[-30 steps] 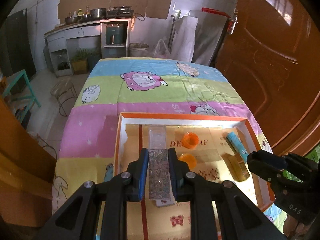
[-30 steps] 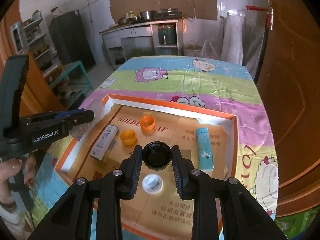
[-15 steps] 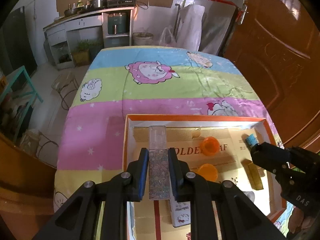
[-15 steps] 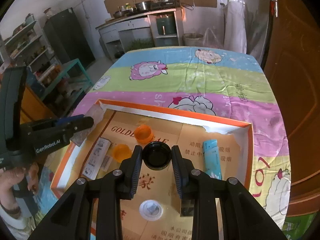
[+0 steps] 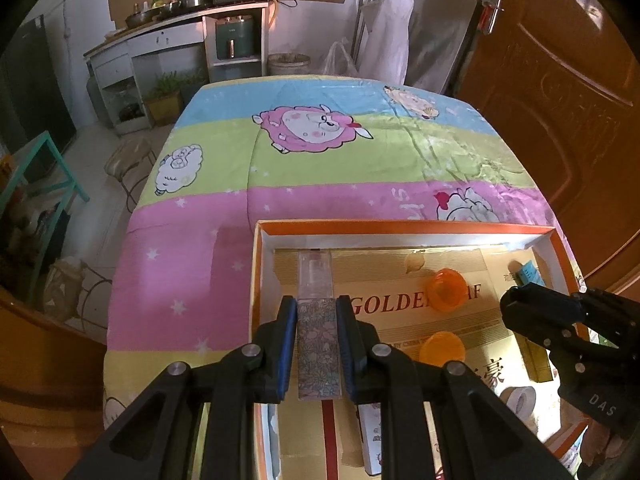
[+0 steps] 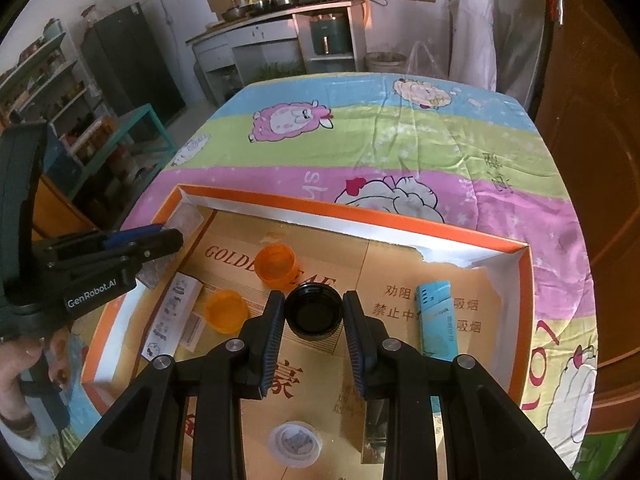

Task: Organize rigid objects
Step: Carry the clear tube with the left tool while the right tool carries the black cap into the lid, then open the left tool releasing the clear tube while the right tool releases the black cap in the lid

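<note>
My left gripper is shut on a long clear bar with a flowery patterned half; its clear end reaches over the far left corner of the orange-rimmed cardboard tray. My right gripper is shut on a black round cap, held above the tray's floor. On that floor lie two orange caps, a blue lighter, a small white printed box, a white lid and a gold bar. The left gripper also shows in the right wrist view, over the tray's left edge.
The tray sits on a table under a striped cartoon-sheep cloth. A brown door stands close on the right. A chair and a teal frame stand left of the table. A person's hand holds the left gripper's handle.
Both grippers have moved forward and sunk over the tray, so its far rim sits nearer in view. Each keeps its grip: the left on the patterned bar, the right on the black cap.
</note>
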`<control>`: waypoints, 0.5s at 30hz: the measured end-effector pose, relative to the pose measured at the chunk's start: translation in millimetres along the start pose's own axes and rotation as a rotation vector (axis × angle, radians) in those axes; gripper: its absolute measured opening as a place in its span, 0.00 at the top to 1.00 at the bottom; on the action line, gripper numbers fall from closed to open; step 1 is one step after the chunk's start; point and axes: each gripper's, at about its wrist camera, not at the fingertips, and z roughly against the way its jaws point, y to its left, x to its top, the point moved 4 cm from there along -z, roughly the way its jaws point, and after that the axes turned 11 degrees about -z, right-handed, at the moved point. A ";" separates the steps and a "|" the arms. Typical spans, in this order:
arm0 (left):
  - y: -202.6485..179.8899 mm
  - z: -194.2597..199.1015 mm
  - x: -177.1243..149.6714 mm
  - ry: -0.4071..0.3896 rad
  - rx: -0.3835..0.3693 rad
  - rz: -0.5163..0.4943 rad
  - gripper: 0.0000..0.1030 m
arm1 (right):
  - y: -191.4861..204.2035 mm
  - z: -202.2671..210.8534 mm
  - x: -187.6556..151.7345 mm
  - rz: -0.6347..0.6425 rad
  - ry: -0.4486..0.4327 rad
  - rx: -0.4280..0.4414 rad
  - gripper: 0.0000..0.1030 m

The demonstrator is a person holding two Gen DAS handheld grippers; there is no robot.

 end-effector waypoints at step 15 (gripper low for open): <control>1.0 -11.6 -2.6 0.012 -0.002 -0.004 0.80 | 4.9 -15.5 -2.1 0.034 0.027 -0.022 0.71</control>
